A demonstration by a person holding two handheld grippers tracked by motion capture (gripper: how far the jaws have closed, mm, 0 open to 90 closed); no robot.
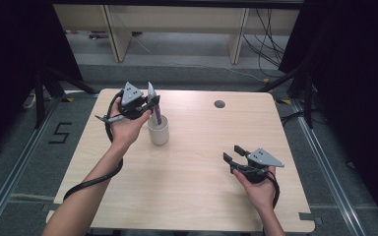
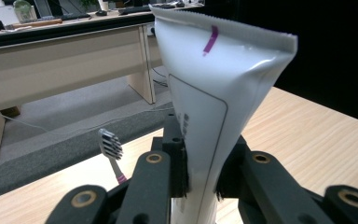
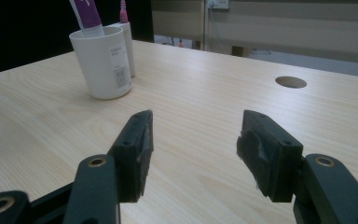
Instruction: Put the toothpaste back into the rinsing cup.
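Note:
A white toothpaste tube [image 2: 205, 93] with a purple mark is clamped upright in my left gripper [image 2: 203, 172], crimped end up. From above, the left gripper [image 1: 145, 105] holds the tube [image 1: 152, 101] over a white cup [image 1: 158, 130], with the tube's purple lower end reaching into the cup's mouth. A toothbrush [image 2: 111, 147] with a pink neck stands just beyond the jaws. My right gripper [image 1: 232, 154] rests low at the table's right, and its fingers stand apart with nothing between them [image 3: 193, 140]. It faces the cup [image 3: 102, 65] and the tube's purple end [image 3: 87, 14].
The wooden table [image 1: 202, 196] has a round cable hole [image 1: 219, 104] at the back. A narrower white holder [image 3: 128, 44] with a pink handle stands right behind the cup. Desks and cables lie on the floor beyond the far edge.

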